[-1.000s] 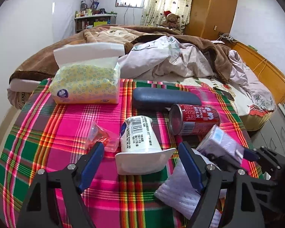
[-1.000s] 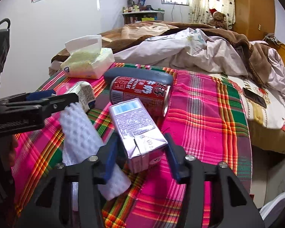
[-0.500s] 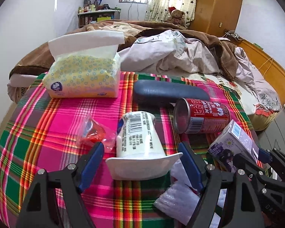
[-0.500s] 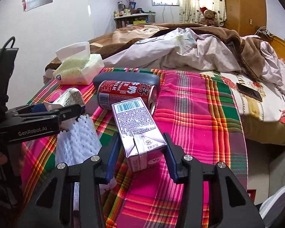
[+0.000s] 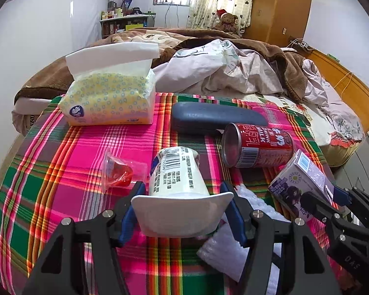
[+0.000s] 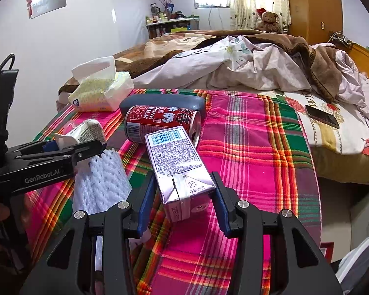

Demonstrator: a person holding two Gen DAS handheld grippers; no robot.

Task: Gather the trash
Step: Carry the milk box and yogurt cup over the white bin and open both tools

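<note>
My left gripper (image 5: 182, 195) is shut on a white yogurt cup (image 5: 178, 172) lying on its side, its peeled lid (image 5: 182, 213) toward the camera. My right gripper (image 6: 183, 186) is shut on a purple milk carton (image 6: 176, 162), also seen in the left wrist view (image 5: 300, 184). A red drink can (image 5: 257, 145) lies on its side just beyond both. A white foam net (image 6: 102, 182) lies between the grippers. A clear wrapper with red inside (image 5: 118, 172) lies left of the cup. All rest on a plaid cloth (image 5: 61, 172).
A tissue pack (image 5: 108, 98) stands at the back left. A dark blue case (image 5: 214, 118) lies behind the can. A phone (image 6: 321, 116) lies on the bed to the right. The rumpled bed (image 5: 233, 68) lies beyond. A white bin rim (image 6: 356, 258) shows at lower right.
My left gripper has moved forward and closed on the yogurt cup. My right gripper has kept hold of the carton and lifted it a little.
</note>
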